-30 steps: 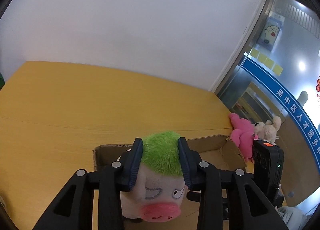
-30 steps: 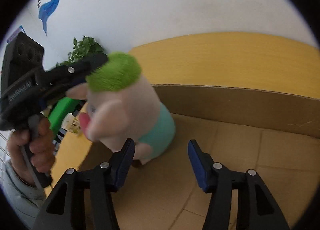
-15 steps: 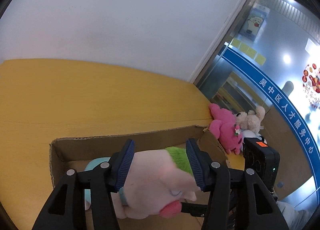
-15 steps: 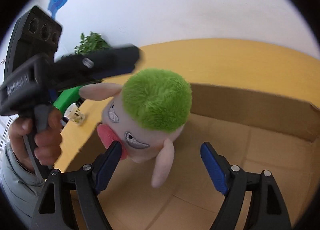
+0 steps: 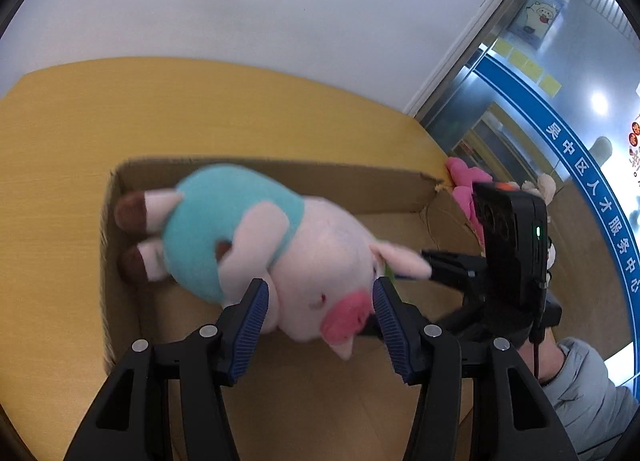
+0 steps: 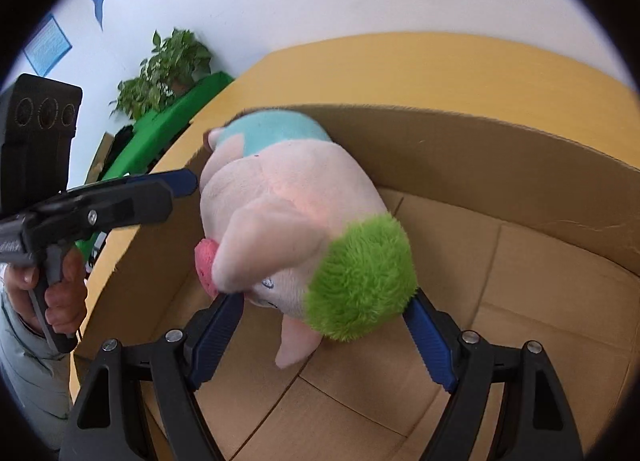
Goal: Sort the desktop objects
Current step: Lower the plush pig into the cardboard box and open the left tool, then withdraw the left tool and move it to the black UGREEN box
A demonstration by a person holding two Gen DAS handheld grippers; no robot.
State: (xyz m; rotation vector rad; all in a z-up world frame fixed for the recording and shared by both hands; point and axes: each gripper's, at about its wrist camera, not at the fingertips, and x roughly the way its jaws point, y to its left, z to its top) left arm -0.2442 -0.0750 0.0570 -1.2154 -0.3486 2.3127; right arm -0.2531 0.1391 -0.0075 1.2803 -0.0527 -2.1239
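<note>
Lying in the box (image 5: 120,197), the pig (image 5: 280,245) is filling its left end, bare floor stretching rightward; both grippers are gaping, left gripper (image 5: 318,319) and right gripper (image 6: 320,325) flanking its head, nothing gripped; earlier upright and clamped, it is now tipped sideways; green-tufted, teal-shirted.

Pig plush (image 5: 280,245) now released inside box (image 5: 120,301).
</note>
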